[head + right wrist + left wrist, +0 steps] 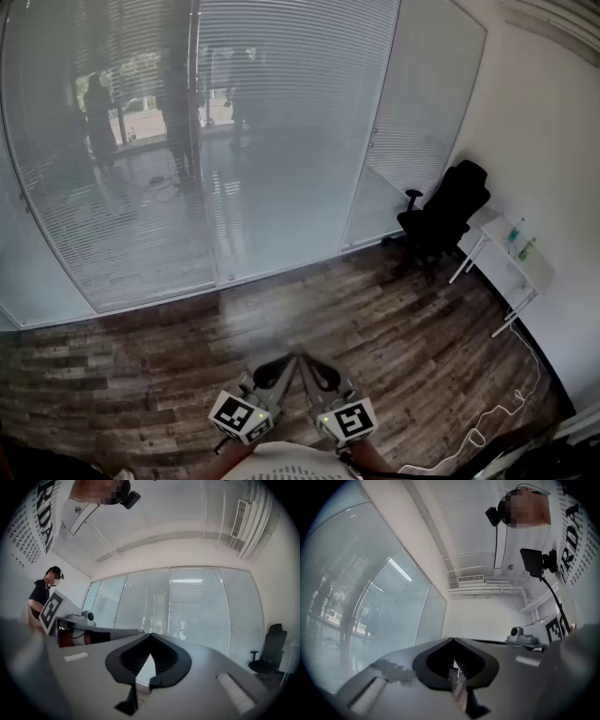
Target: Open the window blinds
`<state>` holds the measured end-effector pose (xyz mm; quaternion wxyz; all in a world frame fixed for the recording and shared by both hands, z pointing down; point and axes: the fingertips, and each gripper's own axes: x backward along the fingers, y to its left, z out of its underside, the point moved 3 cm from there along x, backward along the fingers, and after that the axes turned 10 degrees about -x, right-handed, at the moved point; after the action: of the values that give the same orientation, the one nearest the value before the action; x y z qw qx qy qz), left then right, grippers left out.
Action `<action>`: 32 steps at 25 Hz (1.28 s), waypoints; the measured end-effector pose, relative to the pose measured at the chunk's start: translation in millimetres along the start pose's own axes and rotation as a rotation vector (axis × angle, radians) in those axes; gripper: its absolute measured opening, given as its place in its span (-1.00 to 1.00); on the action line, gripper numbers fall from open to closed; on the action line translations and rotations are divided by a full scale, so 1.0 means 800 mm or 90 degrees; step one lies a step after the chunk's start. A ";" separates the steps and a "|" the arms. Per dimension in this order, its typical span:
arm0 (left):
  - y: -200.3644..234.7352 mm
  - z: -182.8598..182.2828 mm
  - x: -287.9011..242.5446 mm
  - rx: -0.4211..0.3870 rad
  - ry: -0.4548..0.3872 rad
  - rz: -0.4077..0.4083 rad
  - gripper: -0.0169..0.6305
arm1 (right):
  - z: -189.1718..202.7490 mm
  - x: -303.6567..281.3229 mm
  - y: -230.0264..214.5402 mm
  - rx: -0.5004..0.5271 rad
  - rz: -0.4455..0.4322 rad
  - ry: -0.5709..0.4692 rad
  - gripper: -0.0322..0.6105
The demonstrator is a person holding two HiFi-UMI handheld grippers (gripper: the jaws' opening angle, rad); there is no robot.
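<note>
Nothing of the task looks done yet. The window blinds (pixel 281 141) fill the upper left and centre of the head view, hanging full length over the glass down to the wooden floor (pixel 375 328). Their slats lie close enough that the outdoors shows only as dim shapes through the left and middle panels, and the panel toward the upper right reads almost opaque. The same blinds fill the middle of the right gripper view and the left side of the left gripper view, far off in both. At the bottom centre of the head view the left gripper (pixel 286 364) and the right gripper (pixel 307 366) sit side by side, tips nearly touching each other, well apart from the blinds with bare floor between. Each gripper's own view shows its jaws pressed together with nothing caught in them: left gripper (pixel 452 640), right gripper (pixel 150 635). I cannot make out a cord or wand for working the blinds from here. By my judgement the whole job is left: approach the window, find the control, grasp it and work the slats or raise them. A black office chair (pixel 441 220) and a white table (pixel 511 272) stand at the right, away from the middle panels.
</note>
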<state>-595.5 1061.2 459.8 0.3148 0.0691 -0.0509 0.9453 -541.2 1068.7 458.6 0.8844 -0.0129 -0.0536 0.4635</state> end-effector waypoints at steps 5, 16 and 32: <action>0.008 0.008 -0.004 0.003 0.003 0.003 -0.97 | 0.003 -0.008 -0.003 0.003 0.006 -0.002 -0.88; 0.015 0.005 0.000 0.014 -0.006 0.007 -0.97 | 0.003 -0.012 0.003 -0.031 0.004 0.010 -0.88; 0.041 0.005 -0.032 -0.001 -0.030 0.028 -0.97 | 0.000 -0.039 -0.025 0.002 0.053 0.011 -0.88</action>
<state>-594.9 1019.7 457.8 0.2927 0.0897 -0.0604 0.9501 -542.8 1031.4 457.7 0.8647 -0.0175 -0.0449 0.4999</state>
